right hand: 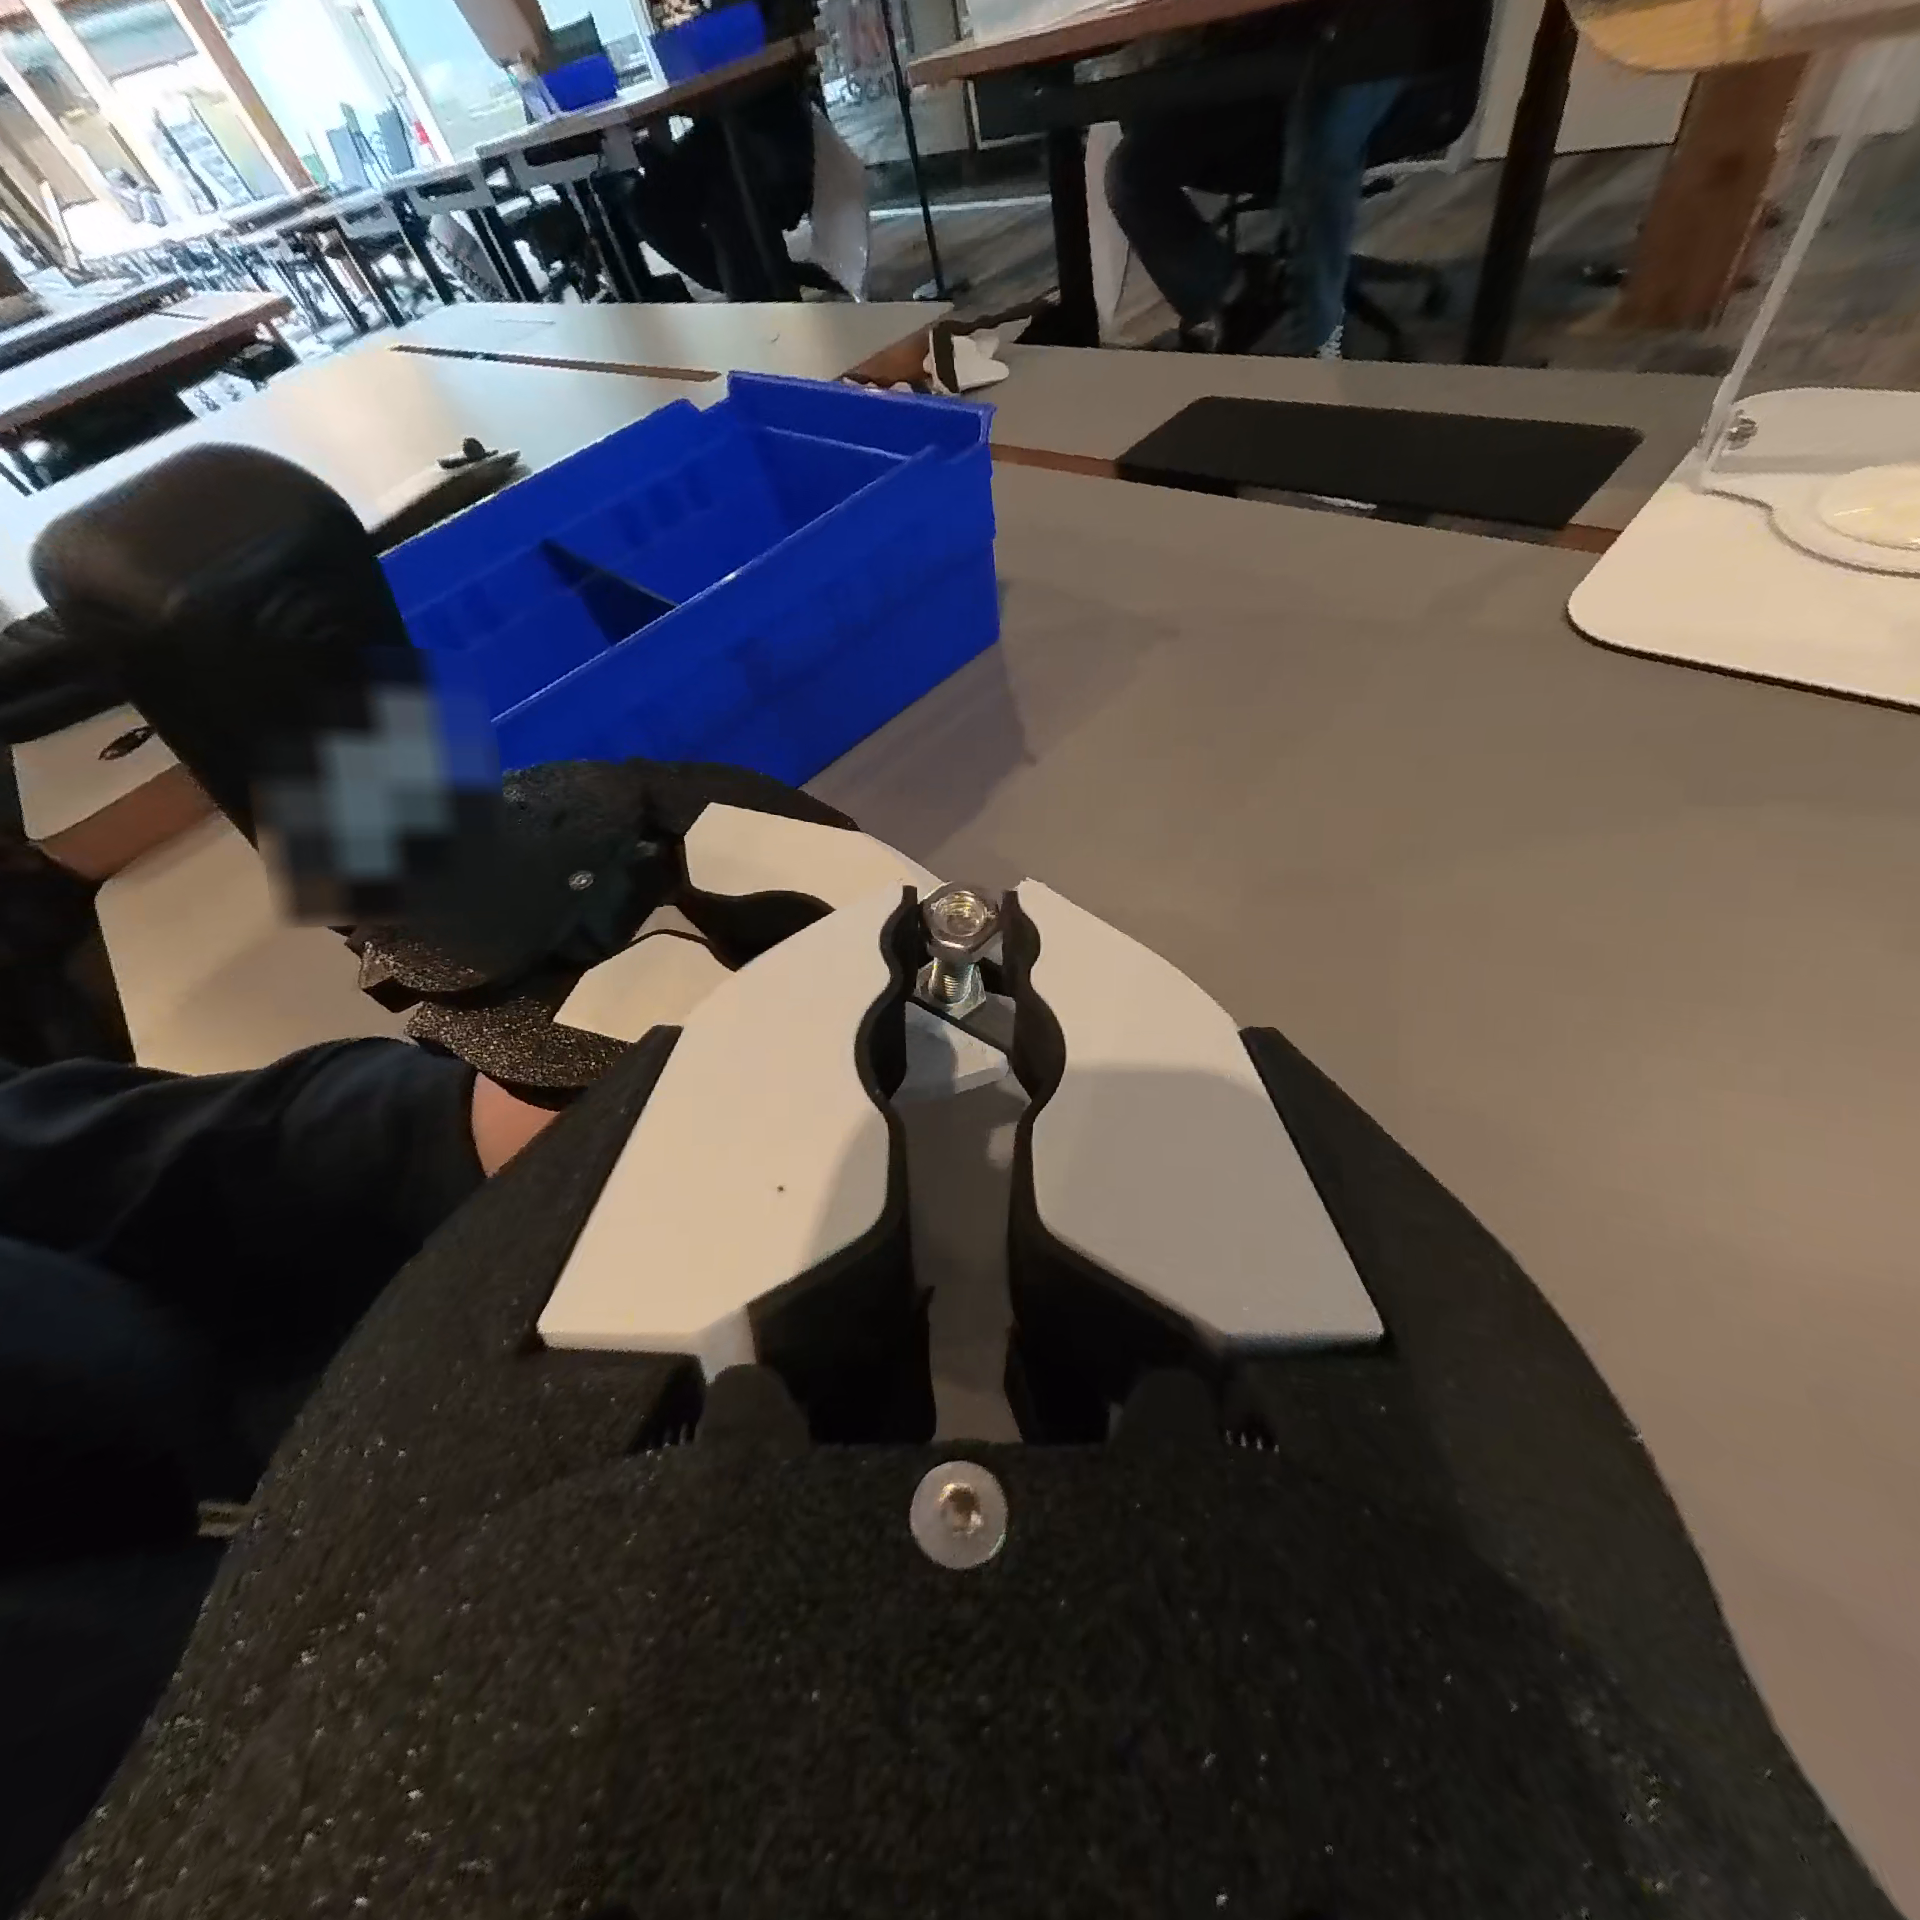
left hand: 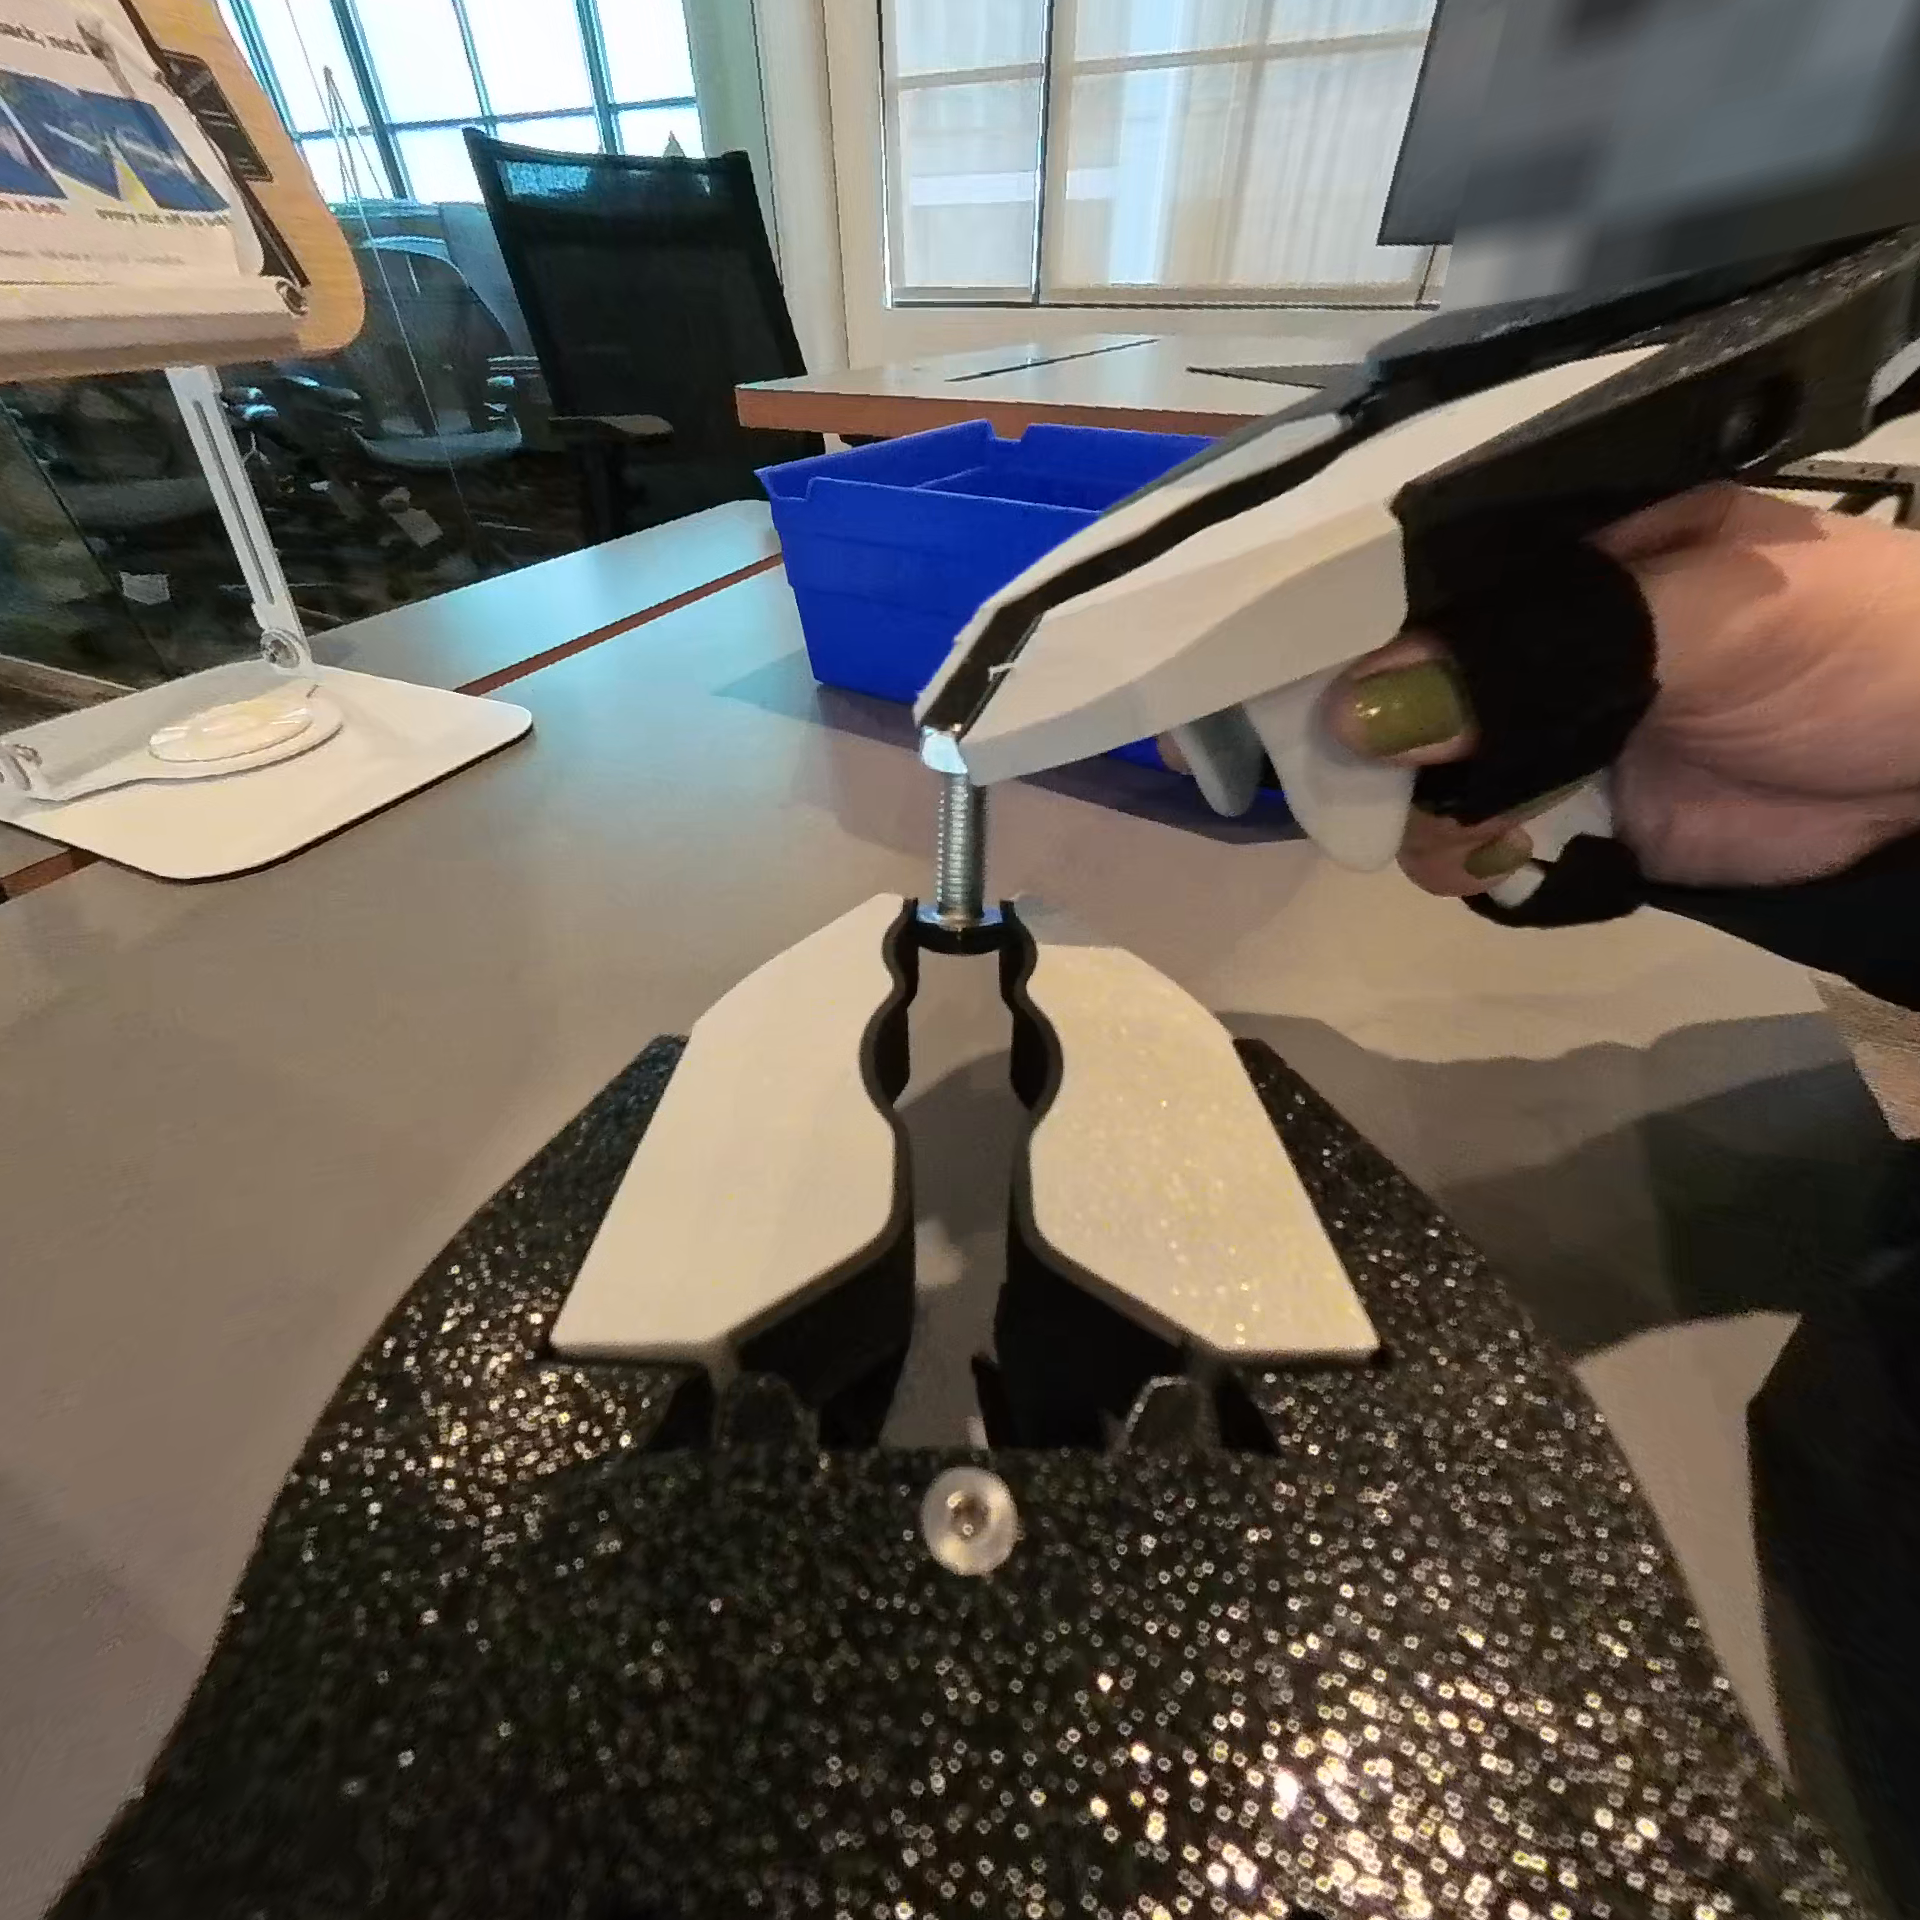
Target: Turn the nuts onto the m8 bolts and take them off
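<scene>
Steel bolt (left hand: pixel 964 844) upright, left fingers (left hand: pixel 1049 961) clamping its head, right fingers (right hand: pixel 1060 925) clamping nut (right hand: pixel 958 921), grey table (left hand: pixel 520 987) open around.

The bench (left hand: pixel 312 1039) is a flat, matte grey tabletop with a thin reddish-brown seam (left hand: pixel 623 623) running across it toward the far side. A bright blue, open-topped plastic bin (right hand: pixel 727 644) with an inner divider stands directly on it, and a flat black rectangular mat (right hand: pixel 1382 457) lies farther back. A white, round-cornered base plate (left hand: pixel 260 769) also rests on the bench, carrying a clear stand.
</scene>
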`<state>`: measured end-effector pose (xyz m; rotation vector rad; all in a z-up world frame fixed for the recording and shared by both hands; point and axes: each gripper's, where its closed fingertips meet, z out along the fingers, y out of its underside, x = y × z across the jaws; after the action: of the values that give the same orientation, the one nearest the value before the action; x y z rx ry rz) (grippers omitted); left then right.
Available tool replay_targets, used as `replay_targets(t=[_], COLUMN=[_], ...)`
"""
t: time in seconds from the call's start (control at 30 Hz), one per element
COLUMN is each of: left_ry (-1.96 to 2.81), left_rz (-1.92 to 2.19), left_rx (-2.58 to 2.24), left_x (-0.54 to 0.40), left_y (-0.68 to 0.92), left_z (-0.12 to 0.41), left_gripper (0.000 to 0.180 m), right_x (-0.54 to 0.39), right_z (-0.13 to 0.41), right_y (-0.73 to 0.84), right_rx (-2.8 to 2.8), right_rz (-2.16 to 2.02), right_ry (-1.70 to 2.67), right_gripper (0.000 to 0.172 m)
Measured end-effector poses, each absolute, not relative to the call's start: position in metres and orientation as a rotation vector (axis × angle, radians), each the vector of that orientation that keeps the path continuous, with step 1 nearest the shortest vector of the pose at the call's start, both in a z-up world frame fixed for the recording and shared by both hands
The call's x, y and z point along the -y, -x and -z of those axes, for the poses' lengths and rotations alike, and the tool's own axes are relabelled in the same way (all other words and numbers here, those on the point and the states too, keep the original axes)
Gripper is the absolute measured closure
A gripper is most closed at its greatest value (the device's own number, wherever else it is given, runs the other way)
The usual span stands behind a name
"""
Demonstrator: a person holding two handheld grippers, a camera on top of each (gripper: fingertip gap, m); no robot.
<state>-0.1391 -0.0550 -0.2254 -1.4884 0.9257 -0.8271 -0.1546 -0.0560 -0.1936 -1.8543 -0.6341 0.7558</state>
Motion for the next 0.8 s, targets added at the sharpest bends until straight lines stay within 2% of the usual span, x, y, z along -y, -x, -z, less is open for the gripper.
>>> replay_targets(t=[0.03, 0.1, 0.17, 0.47, 0.8], left_ry=[1.486, 1.479, 1.475, 1.470, 1.448], left_rz=[0.830, 0.829, 0.822, 0.822, 0.837], left_rx=[-0.931, -0.948, -0.968, -0.936, -0.915], left_x=[0.056, 0.058, 0.060, 0.058, 0.058], left_y=[0.139, 0.137, 0.134, 0.139, 0.144], left_z=[0.225, 0.226, 0.227, 0.224, 0.221], left_gripper=[0.166, 0.166, 0.166, 0.166, 0.166], right_x=[0.057, 0.059, 0.062, 0.052, 0.024], right_z=[0.194, 0.194, 0.191, 0.202, 0.242], right_y=[0.155, 0.158, 0.160, 0.133, 0.068], right_rx=[0.632, 0.630, 0.634, 0.597, 0.546], right_rz=[-0.769, -0.823, -0.853, -0.750, -0.501], right_ry=[1.857, 1.858, 1.833, 1.783, 2.002], right_gripper=[0.155, 0.136, 0.142, 0.146, 0.131])
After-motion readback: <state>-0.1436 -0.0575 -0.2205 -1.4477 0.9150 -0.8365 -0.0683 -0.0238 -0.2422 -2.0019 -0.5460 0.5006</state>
